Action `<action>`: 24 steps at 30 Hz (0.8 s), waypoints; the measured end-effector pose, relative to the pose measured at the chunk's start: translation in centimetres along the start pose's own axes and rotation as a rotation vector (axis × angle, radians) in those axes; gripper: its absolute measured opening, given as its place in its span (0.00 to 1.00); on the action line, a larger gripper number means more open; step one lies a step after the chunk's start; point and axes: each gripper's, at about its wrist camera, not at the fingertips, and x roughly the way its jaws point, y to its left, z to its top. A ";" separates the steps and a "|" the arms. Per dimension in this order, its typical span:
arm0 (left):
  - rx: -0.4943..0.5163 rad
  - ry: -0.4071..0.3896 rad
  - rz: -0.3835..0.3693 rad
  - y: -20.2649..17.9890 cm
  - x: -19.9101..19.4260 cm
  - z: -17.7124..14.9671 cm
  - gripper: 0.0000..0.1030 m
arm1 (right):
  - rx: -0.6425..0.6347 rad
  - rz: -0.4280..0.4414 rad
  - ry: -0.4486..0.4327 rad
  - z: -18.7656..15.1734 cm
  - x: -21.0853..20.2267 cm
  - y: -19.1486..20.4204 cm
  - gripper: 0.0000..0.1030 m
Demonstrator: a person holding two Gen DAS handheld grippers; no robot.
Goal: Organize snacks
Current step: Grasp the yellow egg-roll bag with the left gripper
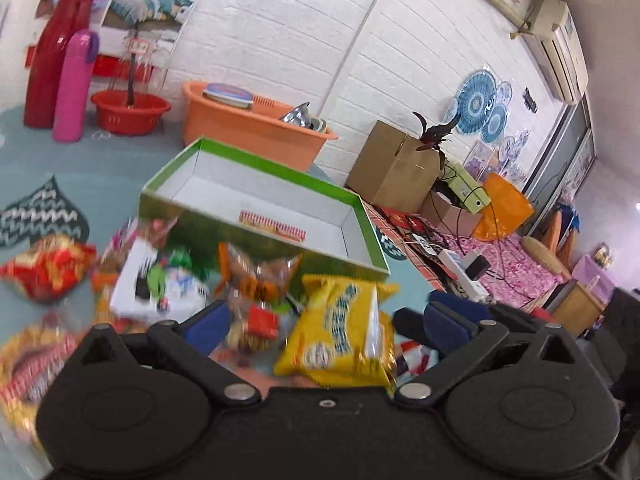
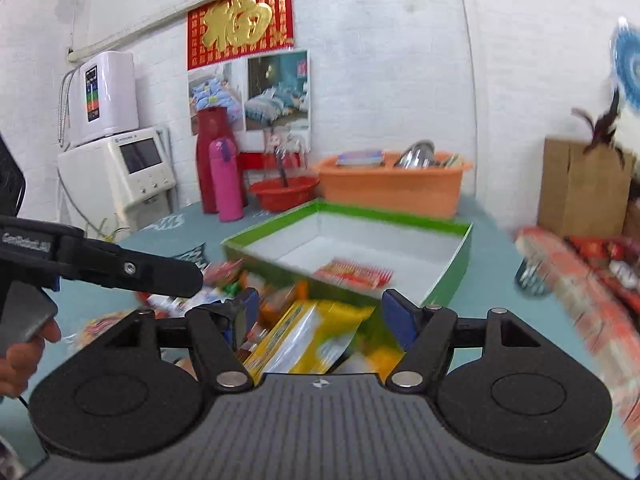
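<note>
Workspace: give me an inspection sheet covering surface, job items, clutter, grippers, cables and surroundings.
Surface: teal tabletop, patterned mat at one side.
Job's things: green box, open, holds one striped packet. Loose snacks lie in front of it: yellow pack, orange bag, red bag.
Clutter: red flask, pink bottle, red basin, orange tub holding dishes.
Grippers: left gripper open, nothing gripped; right gripper open above the yellow pack.
Cables: power strip with leads beside the table.
Surroundings: white brick wall, cardboard carton, air conditioner.
</note>
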 end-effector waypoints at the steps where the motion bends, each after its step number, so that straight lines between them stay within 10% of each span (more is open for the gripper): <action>1: -0.019 0.003 -0.004 0.3 -0.3 -0.4 1.00 | 0.007 0.015 0.017 -0.5 0.3 0.3 1.00; 5: -0.026 0.005 -0.003 0.6 -1.1 -1.1 1.00 | -0.007 0.011 0.075 -1.8 2.3 1.4 1.00; 8: 0.000 0.020 -0.030 0.5 -0.6 -1.1 1.00 | -0.022 0.001 0.119 -2.5 3.2 1.6 0.46; 11: 0.010 0.062 -0.075 0.5 1.3 -1.2 1.00 | 0.010 0.012 0.104 -3.0 2.2 0.7 0.33; 24: 0.029 0.227 -0.124 -0.3 10.4 -1.0 1.00 | 0.103 0.027 0.118 -5.2 1.0 -2.7 0.32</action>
